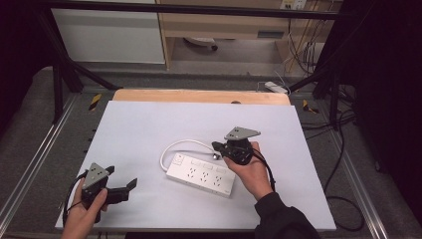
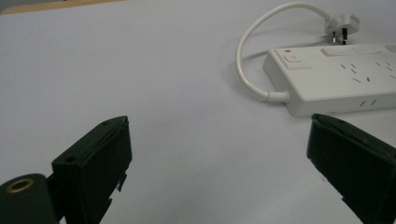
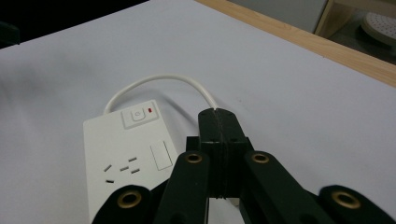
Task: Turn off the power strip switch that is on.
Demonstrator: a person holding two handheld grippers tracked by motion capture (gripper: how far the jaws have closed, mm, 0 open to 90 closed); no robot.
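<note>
**Right gripper holds the cord at its plug end**

The power strip [image 1: 201, 174] lies mid-table, long axis left-right. The right gripper [image 1: 222, 147], nearer, is clamped on the white cord [image 3: 156, 81] beside the plug [image 2: 342, 25]. The left gripper [image 1: 131, 188] gapes empty, well apart.

Black hand-held gripper [image 1: 217, 147], grey three-cornered plate [image 1: 242, 133], dark sleeve [image 1: 286, 219]

Power strip [image 1: 201, 174] mid-table [image 1: 139, 124]; plug [image 1: 216, 155] behind it.
</note>
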